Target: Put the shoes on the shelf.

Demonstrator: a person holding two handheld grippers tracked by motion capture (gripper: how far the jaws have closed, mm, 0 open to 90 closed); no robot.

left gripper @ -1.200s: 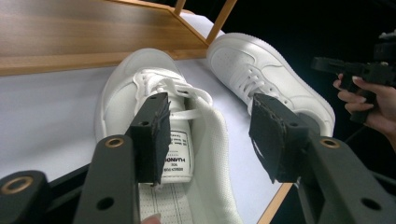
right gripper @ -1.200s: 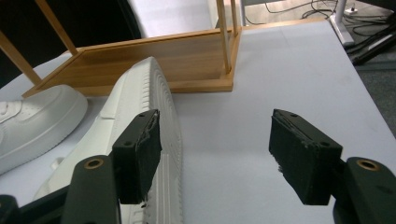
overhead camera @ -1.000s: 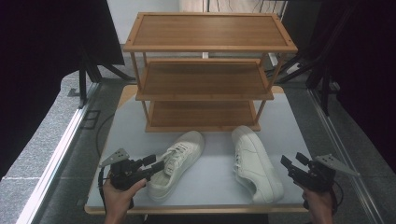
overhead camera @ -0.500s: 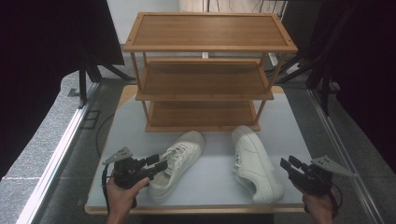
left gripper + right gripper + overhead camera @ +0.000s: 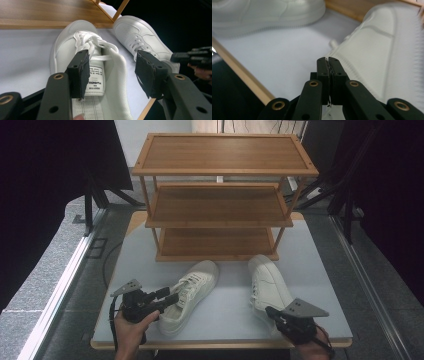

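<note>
From the high view I see my left gripper (image 5: 167, 296) lower left, at the left white sneaker (image 5: 190, 295); my right gripper (image 5: 272, 312) lower right, by the right white sneaker (image 5: 267, 287). In the left gripper view its jaws stand wide astride the sneaker's tongue (image 5: 96, 80), pads not pressing; in the right gripper view the jaws have just closed together, empty, beside the sneaker's heel (image 5: 374, 67).

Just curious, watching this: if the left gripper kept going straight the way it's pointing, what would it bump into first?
Most likely the left sneaker: the left gripper stands open with that shoe's tongue and opening right between its fingers. How near it is cannot be judged.
</note>
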